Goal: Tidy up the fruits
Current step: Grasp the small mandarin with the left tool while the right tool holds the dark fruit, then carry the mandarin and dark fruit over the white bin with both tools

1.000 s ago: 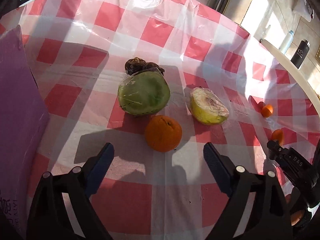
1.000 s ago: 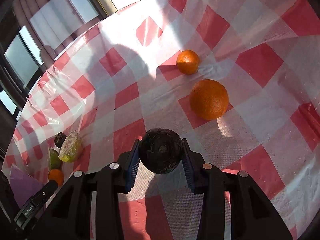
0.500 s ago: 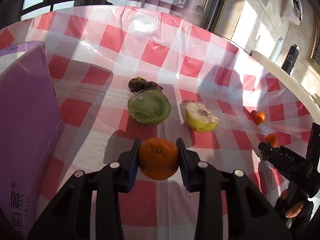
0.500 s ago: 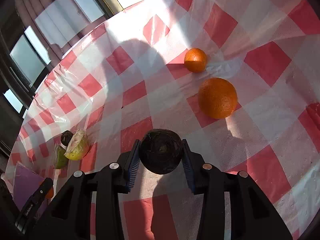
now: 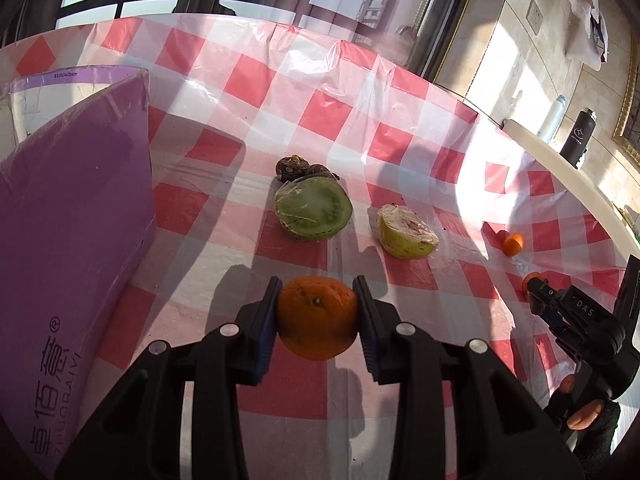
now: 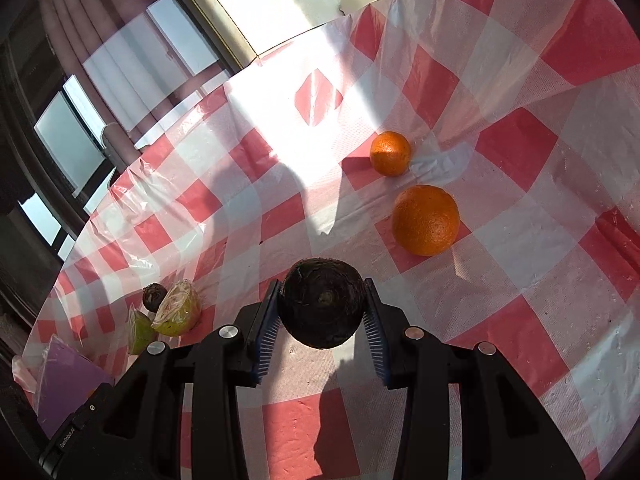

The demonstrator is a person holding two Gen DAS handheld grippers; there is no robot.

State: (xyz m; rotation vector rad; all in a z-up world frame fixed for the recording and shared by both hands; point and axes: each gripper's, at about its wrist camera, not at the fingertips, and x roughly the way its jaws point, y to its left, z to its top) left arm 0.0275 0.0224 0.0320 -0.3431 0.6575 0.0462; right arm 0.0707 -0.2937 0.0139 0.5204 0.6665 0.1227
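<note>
Oranges are occupying both views. The left tool (image 5: 317,312) is pinching an orange (image 5: 318,317) between its blue pads (image 5: 267,328), holding it clear above the table (image 5: 280,92). Ahead of this tool, a wrapped green half (image 5: 314,212) is lying on the red-and-white cloth, with a dark fruit (image 5: 296,168) touching its far side. Ahead and to the right, a wrapped yellow half (image 5: 405,232) is sitting apart from the green one. A purple box (image 5: 68,240) is standing to the left of the tool. Far right, a small orange (image 5: 513,243) is resting near the table edge.

The right tool (image 6: 322,306) is pinching a dark round fruit (image 6: 322,303) between its pads (image 6: 269,328), above the cloth. Ahead and to the right of this tool, a big orange (image 6: 425,220) is lying on the table, with the small orange (image 6: 390,153) just beyond it, the two close but not touching. To the left of the tool, the yellow half (image 6: 178,308), green half (image 6: 140,330) and dark fruit (image 6: 154,297) are grouping together, with the purple box (image 6: 68,384) nearer the camera on that side.
</note>
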